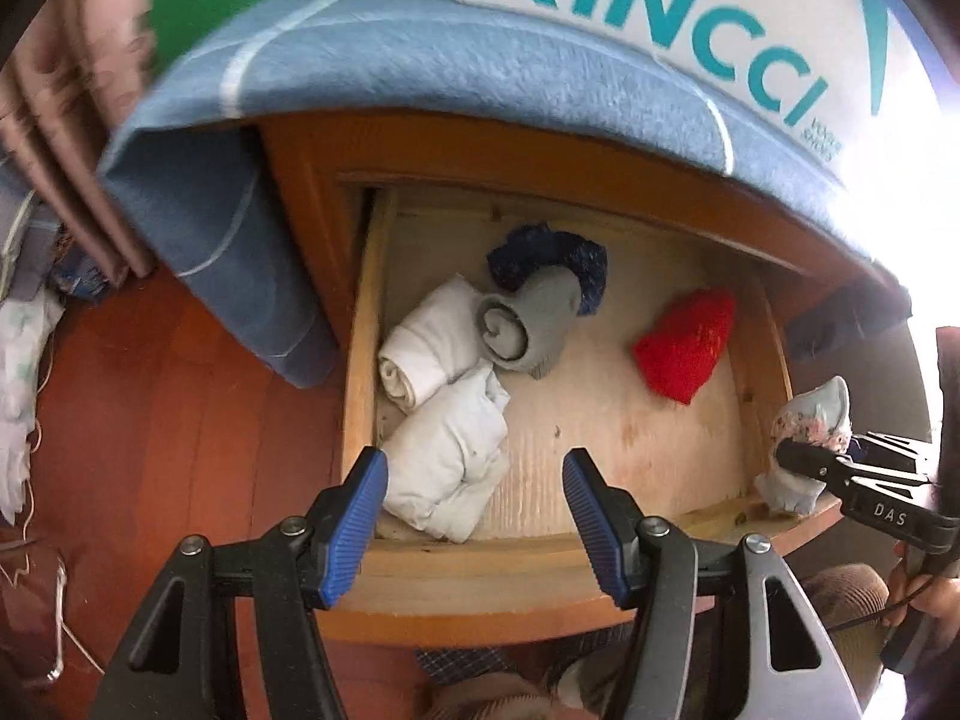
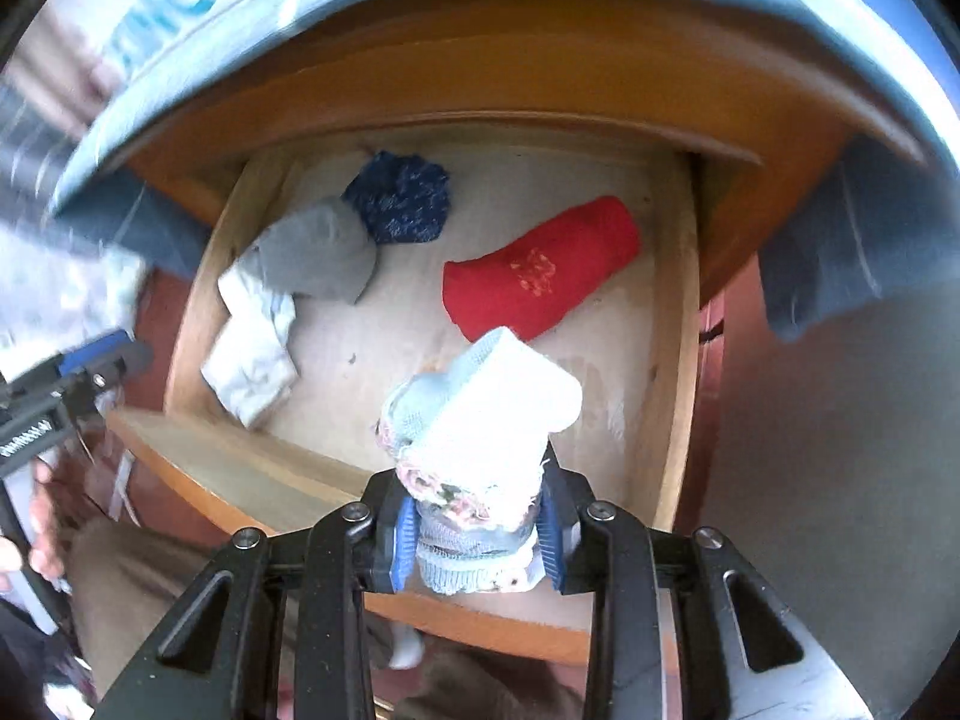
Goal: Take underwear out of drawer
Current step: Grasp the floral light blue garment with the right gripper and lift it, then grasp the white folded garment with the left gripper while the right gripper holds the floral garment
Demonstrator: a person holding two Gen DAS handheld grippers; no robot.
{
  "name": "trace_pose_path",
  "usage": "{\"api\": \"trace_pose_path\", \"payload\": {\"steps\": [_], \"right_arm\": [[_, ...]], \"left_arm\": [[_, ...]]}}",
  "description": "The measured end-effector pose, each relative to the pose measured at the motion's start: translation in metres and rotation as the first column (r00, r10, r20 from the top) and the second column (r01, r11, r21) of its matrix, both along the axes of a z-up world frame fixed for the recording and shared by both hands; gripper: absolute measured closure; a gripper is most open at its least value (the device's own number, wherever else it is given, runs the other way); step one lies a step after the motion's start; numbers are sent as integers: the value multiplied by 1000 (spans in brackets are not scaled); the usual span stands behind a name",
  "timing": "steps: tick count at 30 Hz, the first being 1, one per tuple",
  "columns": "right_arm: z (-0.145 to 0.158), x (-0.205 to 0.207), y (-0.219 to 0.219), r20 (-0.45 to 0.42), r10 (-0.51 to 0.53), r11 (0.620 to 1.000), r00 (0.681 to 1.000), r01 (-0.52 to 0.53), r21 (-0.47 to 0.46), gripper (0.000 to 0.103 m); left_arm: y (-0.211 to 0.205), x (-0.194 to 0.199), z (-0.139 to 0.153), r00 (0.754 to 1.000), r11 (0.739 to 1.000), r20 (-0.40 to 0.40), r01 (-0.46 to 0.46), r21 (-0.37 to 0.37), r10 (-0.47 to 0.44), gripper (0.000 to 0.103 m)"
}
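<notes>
An open wooden drawer (image 1: pixel 366 360) (image 2: pixel 678 360) holds rolled underwear: two white rolls (image 1: pixel 444 462) (image 2: pixel 255 360), a grey roll (image 1: pixel 528 324) (image 2: pixel 324 258), a dark blue piece (image 1: pixel 546 255) (image 2: pixel 399 195) and a red piece (image 1: pixel 684 345) (image 2: pixel 534 270). My right gripper (image 2: pixel 477 531) (image 1: pixel 798 462) is shut on a pale blue and white roll with floral trim (image 2: pixel 480 420) (image 1: pixel 810 420), lifted above the drawer's front right part. My left gripper (image 1: pixel 474 516) (image 2: pixel 90 360) stands open above the drawer's front edge, near the front white roll, with nothing between its blue pads.
A blue cloth (image 1: pixel 420 60) (image 2: pixel 840 252) with a white printed bag (image 1: pixel 690 12) on it covers the cabinet top and hangs over both sides. Red-brown wooden floor (image 1: pixel 150 420) lies left of the drawer. Curtain and clutter (image 1: pixel 36 210) sit far left. A person's hand (image 1: pixel 924 594) holds the right gripper.
</notes>
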State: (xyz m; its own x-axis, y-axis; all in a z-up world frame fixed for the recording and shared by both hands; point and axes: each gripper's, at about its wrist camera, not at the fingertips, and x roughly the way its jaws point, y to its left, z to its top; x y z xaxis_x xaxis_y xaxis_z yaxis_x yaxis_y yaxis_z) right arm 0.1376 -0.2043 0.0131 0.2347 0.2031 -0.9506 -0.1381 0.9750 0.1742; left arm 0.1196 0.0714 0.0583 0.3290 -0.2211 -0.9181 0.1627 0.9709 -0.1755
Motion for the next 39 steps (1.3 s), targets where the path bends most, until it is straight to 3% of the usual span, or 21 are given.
{"api": "trace_pose_path", "payload": {"steps": [3,9,20,30,39], "right_arm": [[15,-8,-11,48,-67,997,997,65,38,73],[20,-13,-15,64,-78,997,995,77,20,73],[16,-12,-10,54,-58,998,997,58,5,73],[13,-11,-9,36,-52,999,998,51,13,73],[11,-10,-7,24,-43,999,999,42,12,72]], "left_arm": [[-8,7,-10,997,997,-42,67,28,-66,41],[-24,20,-39,977,983,-156,161,84,-147,41],[-30,45,-78,958,971,-242,191,142,-153,41],[-41,58,-105,922,948,-329,270,170,-203,41],[-58,63,-126,893,943,-411,277,186,-181,35]]}}
